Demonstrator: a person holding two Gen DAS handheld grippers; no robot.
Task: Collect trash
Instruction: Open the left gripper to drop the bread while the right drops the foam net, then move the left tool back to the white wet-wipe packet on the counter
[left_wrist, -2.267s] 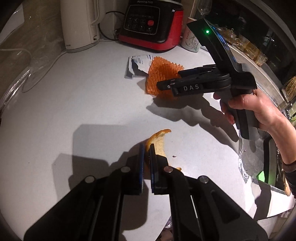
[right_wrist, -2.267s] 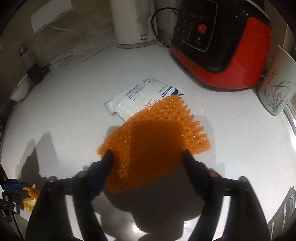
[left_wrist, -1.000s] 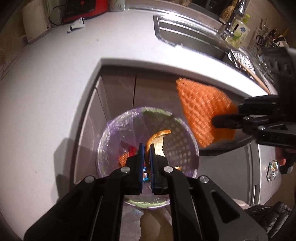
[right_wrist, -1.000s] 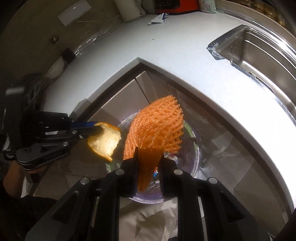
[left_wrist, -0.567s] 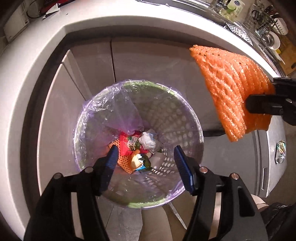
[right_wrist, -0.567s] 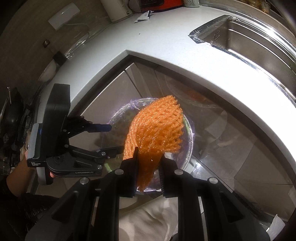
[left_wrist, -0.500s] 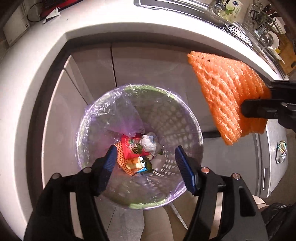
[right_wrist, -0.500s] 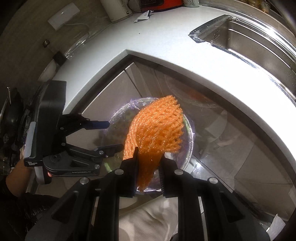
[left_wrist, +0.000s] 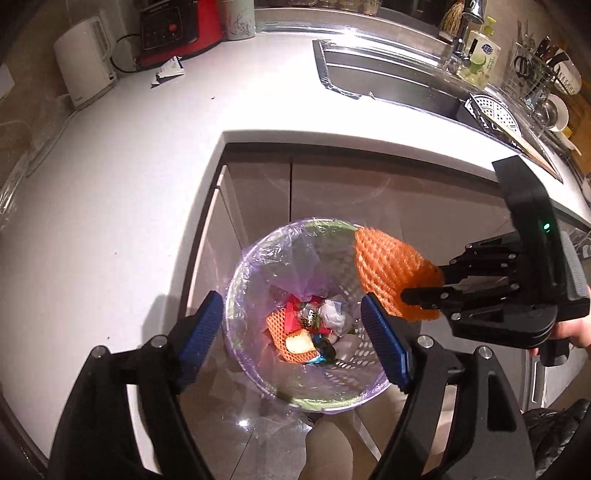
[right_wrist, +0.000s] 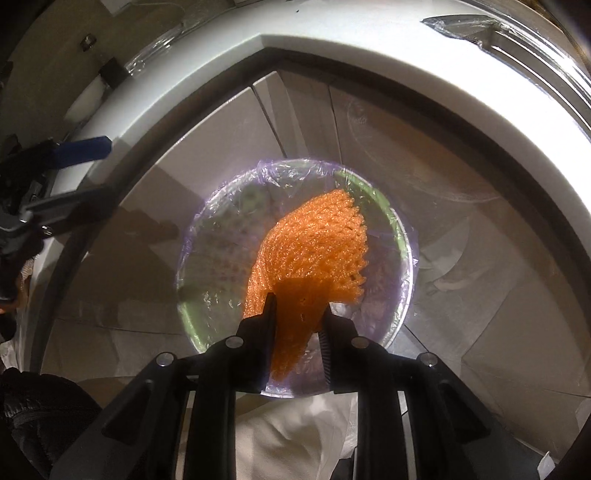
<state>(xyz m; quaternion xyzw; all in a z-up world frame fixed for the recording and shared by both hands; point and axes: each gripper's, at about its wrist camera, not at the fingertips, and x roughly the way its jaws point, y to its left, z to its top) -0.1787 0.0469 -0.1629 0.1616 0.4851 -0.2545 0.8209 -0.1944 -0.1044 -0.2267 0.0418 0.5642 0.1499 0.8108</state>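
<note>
1. The trash bin (left_wrist: 258, 376) sits on the floor, low in the middle of the left cam pic, w/ a thin purple bag (left_wrist: 295, 258) lining it. It's tucked in the corner under the white surface (left_wrist: 110, 184).

2. Stuff already in the bin: an orange net piece (left_wrist: 280, 332), a pale bit of peel (left_wrist: 298, 339), a white crumpled wad (left_wrist: 334, 314), plus red and shiny wrappers. So some of the job looks done.

3. The left gripper (left_wrist: 295, 332) is right over the bin. Its blue jaws are spread wide w/ nothing between them.

4. The right gripper (right_wrist: 297, 317) has its jaws pinching the orange foam net (right_wrist: 314, 251). They look a bit apart, but the net is squeezed between them. The net hangs over the bin mouth, towards the right side of the rim in the left cam pic. It's not in the bin yet.

5. What's left, I think: let the net go so it drops in.

6. Also left: a small white-and-blue packet (left_wrist: 168, 72) lies on the surface, upper left of the left cam pic, near the red cooker (left_wrist: 177, 29) and white kettle (left_wrist: 85, 62). Looks like trash too, so prob one more trip.

7. Can't see other trash on the surface, but parts are out of view.
</note>
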